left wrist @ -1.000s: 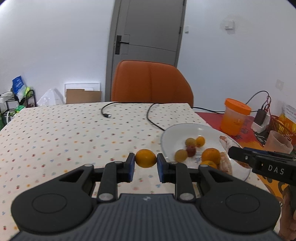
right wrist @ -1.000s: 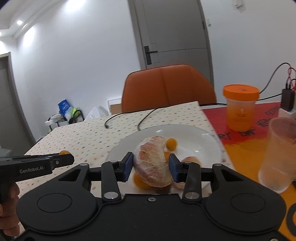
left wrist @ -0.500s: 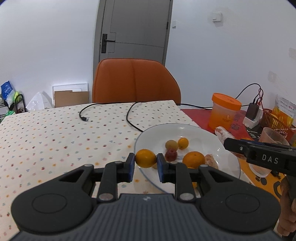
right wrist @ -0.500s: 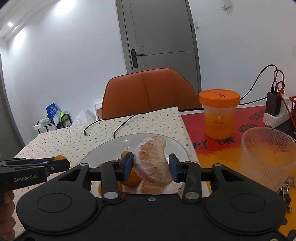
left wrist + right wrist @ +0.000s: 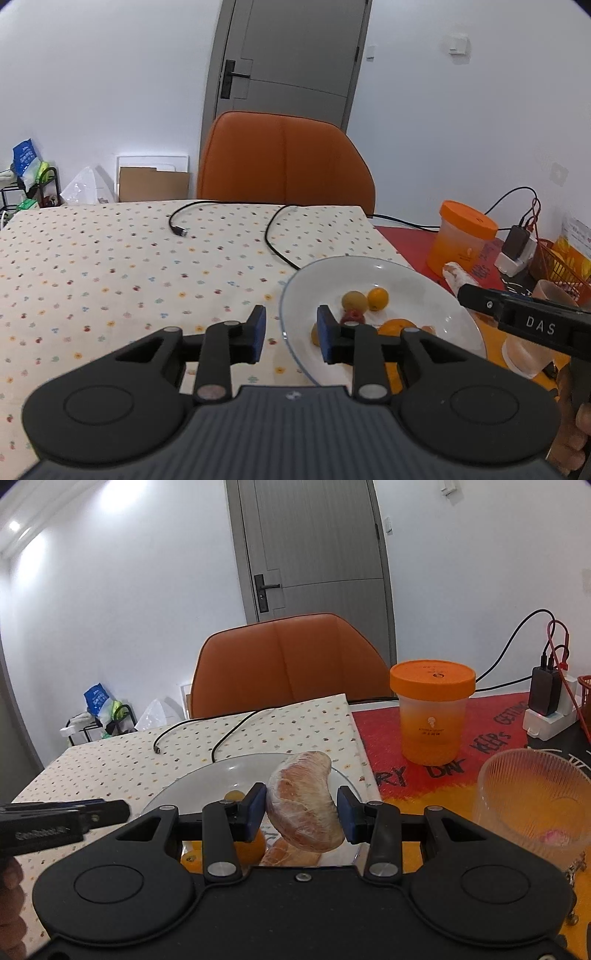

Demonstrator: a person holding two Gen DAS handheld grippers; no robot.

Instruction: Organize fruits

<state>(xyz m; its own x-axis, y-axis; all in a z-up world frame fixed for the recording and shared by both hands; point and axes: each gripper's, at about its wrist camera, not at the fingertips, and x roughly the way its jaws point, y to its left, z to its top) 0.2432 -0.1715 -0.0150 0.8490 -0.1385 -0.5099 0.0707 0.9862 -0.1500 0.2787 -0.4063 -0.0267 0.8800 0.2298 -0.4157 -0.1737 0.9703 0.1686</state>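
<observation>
My left gripper (image 5: 290,321) hovers at the near left rim of the white plate (image 5: 424,291); its jaws are opening and nothing is between them. A small yellow fruit (image 5: 314,334) lies in the plate just behind the right pad. Further in lie a brownish fruit (image 5: 354,300), a small orange one (image 5: 377,298), a red one (image 5: 352,317) and a bigger orange (image 5: 397,325). My right gripper (image 5: 301,805) is shut on a peeled, film-wrapped citrus segment (image 5: 303,808) above the plate (image 5: 207,779). Below it lie another segment (image 5: 280,853) and an orange (image 5: 247,849).
An orange-lidded tub (image 5: 432,716) and a ribbed glass (image 5: 532,801) stand on the red mat right of the plate. A charger block (image 5: 546,701) sits behind them. A black cable (image 5: 280,236) curls on the dotted tablecloth. An orange chair (image 5: 284,162) faces the far edge.
The left gripper moved over the plate's rim and its jaws parted; the yellow fruit it held now lies in the plate. The right gripper still holds the segment and shifted slightly sideways.
</observation>
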